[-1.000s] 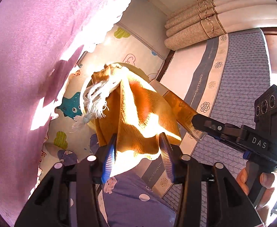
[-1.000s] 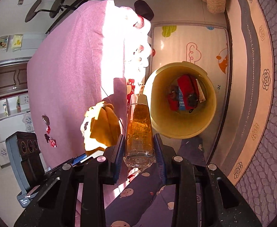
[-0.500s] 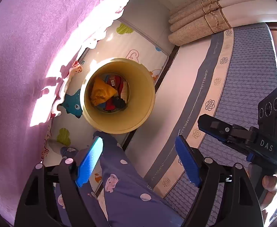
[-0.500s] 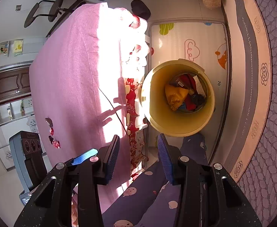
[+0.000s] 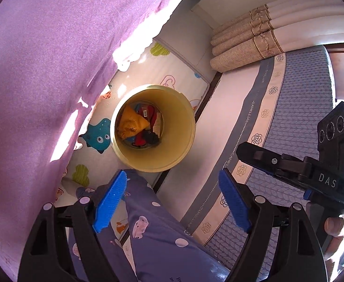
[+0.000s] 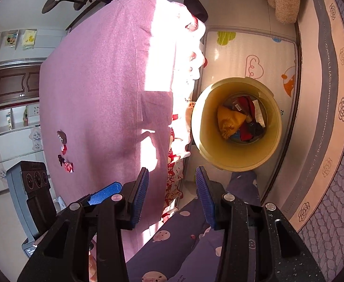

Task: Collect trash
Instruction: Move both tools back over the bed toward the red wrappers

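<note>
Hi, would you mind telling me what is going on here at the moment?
A person is collecting trash with two handheld grippers. The left gripper and right gripper are both open and empty above the yellow bin. An orange cloth lies inside among other trash. Scraps remain on the pink tablecloth.

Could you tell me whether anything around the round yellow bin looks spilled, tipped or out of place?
Nothing stands out. The round yellow plastic bin stands upright on the cartoon-print floor mat, and the crumpled orange cloth lies inside it with the other rubbish; nothing lies spilled beside it.
</note>
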The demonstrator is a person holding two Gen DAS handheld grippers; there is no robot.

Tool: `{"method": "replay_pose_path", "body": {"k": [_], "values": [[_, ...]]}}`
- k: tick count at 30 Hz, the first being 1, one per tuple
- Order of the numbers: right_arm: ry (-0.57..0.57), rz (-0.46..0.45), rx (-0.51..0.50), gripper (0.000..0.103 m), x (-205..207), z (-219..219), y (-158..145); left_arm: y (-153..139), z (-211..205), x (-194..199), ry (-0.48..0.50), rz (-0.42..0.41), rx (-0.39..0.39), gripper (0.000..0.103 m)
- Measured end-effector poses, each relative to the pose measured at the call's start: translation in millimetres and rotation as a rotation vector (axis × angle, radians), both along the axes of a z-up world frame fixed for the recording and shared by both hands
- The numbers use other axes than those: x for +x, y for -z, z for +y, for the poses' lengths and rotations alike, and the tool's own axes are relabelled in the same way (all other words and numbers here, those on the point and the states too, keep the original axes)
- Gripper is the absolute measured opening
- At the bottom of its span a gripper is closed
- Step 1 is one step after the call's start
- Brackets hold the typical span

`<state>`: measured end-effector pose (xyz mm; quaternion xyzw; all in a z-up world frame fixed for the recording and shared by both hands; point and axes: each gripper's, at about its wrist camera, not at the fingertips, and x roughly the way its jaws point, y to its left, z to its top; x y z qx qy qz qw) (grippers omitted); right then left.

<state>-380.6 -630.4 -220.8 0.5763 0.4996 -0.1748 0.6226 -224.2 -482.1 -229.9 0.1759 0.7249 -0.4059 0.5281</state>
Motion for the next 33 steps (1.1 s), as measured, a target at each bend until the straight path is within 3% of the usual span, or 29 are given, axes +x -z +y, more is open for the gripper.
{"method": "replay_pose_path", "body": {"k": [11,19,33], "values": [[-0.193,-0.043,-0.027,0.042,111,63,-18,-24,94,82,-0.192,-0.052,-0.022,0.08],[-0.361,-0.074,-0.032,0.042,198,143,-26,-32,187,150,-0.38,-0.08,-0.027,0.081],[-0.581,-0.111,-0.062,0.043,315,267,-39,-46,315,231,-0.589,-0.145,-0.049,0.081]]}}
